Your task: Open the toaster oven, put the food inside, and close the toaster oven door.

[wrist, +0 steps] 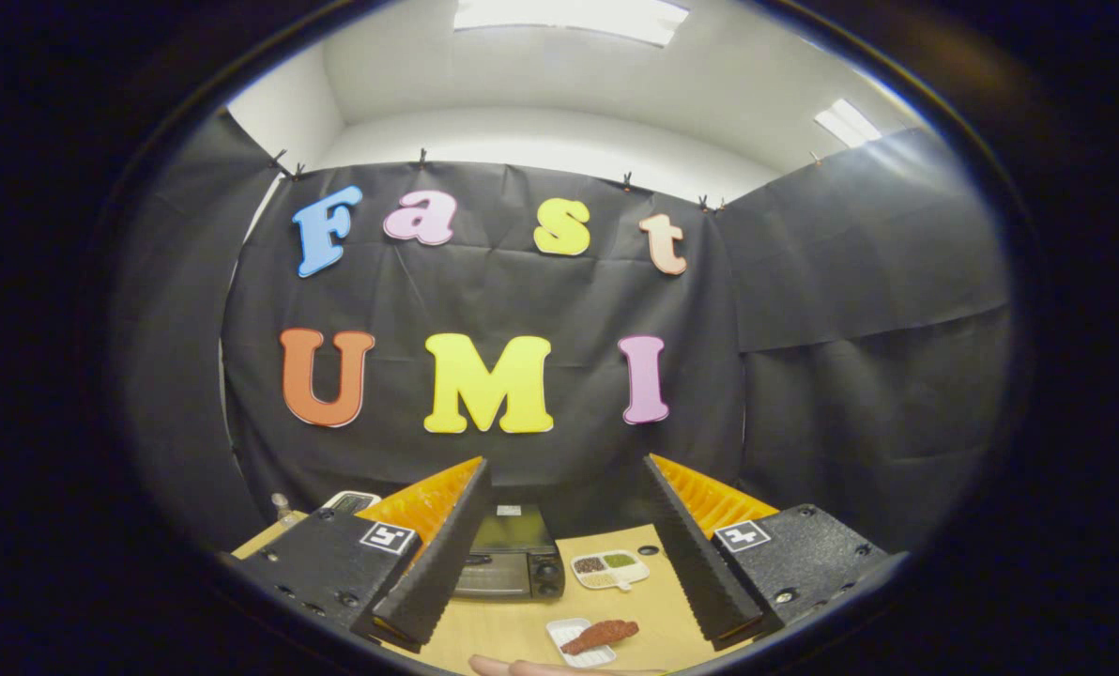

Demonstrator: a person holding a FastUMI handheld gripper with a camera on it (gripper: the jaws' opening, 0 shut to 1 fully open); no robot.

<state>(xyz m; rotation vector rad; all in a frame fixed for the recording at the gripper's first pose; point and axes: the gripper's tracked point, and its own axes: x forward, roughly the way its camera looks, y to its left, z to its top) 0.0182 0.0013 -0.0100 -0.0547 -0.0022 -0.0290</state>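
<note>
In the gripper view, we are holding the gripper (559, 587) up over the table (522, 629) with its fingers spread wide apart, gripping nothing. The oven (513, 559) is sitting beyond the fingers with its door closed. The food (600, 635) is lying on a tray (564, 631) between the fingers, near a hand (531, 668). A dish (610, 568) is resting beside the oven.

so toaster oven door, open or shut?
Shut. The toaster oven shows its door upright and flush against the front, beyond the open gripper. The food sits outside on a small white tray.
</note>
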